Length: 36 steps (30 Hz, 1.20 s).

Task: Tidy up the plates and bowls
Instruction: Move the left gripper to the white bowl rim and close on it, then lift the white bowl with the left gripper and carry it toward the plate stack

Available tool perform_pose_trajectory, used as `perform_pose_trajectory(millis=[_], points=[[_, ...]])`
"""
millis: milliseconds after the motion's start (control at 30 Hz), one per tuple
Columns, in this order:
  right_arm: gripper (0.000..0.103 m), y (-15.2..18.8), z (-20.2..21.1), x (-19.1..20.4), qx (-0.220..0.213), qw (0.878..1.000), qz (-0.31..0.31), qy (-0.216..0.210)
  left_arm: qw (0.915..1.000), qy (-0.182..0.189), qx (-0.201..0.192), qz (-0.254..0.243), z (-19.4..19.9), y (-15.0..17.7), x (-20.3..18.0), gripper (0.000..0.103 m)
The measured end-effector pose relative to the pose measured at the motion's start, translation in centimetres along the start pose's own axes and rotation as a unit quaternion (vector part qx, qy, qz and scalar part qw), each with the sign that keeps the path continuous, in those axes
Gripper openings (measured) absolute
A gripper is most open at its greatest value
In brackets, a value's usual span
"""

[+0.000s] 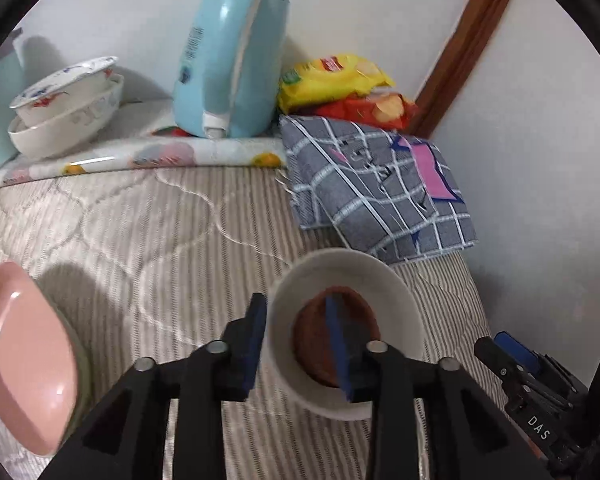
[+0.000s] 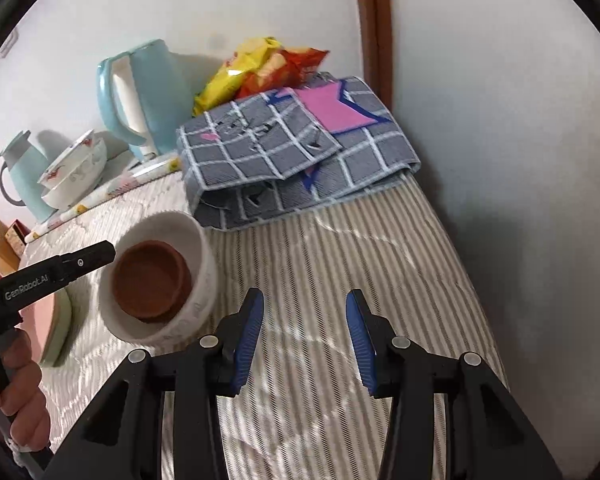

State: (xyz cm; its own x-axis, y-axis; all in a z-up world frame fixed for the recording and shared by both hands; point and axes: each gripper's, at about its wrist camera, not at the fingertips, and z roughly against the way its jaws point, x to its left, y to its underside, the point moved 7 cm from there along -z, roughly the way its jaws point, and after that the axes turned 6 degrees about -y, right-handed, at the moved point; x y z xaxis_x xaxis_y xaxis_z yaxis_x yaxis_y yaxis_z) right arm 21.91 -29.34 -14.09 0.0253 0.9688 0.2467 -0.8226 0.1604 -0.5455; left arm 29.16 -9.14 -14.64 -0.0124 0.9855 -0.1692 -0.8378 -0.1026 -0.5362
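Observation:
A white bowl [image 1: 396,300] with a small brown bowl [image 1: 356,312] nested inside rests on the striped quilt; both also show in the right wrist view, the white bowl [image 2: 198,264] and the brown bowl [image 2: 152,280]. My left gripper [image 1: 300,344] straddles the white bowl's near rim, one finger outside, one inside; whether the pads press the rim I cannot tell. A pink plate [image 1: 24,360] on a pale green plate lies at the left. Two stacked flowered bowls [image 1: 68,108] stand at the back left. My right gripper [image 2: 304,340] is open and empty over the quilt, right of the white bowl.
A light blue kettle [image 1: 232,60] and snack bags [image 1: 340,84] stand at the back by the wall. A folded grey checked cloth [image 1: 376,188] lies at the back right. A blue thermos [image 2: 24,172] stands by the stacked bowls. The wall runs close on the right.

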Motion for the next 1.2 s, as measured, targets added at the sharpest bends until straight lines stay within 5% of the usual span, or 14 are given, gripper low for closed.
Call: perform_pose_trajectory(millis=[567,700,800,1200], points=[[0.036,-1.0,-3.3,5.1,0.028,0.998,0.018,-0.056,0.9993,-0.003,0.037,0.003,-2.1,1.1,2.0,0.03],[0.03,-0.6,-4.4,5.5,0.043,0.998,0.02,-0.05,0.9988,-0.013,0.047,-0.003,-3.1,1.4,2.0,0.03],[0.017,-0.3,-5.3,5.5,0.056,0.997,0.021,-0.039,0.9983,-0.02,0.054,-0.01,-3.6,1.6,2.0,0.03],[0.016,0.3,-7.7,6.4,0.094,0.994,0.056,-0.005,0.9973,-0.023,0.066,-0.024,-5.1,1.9,1.5,0.027]])
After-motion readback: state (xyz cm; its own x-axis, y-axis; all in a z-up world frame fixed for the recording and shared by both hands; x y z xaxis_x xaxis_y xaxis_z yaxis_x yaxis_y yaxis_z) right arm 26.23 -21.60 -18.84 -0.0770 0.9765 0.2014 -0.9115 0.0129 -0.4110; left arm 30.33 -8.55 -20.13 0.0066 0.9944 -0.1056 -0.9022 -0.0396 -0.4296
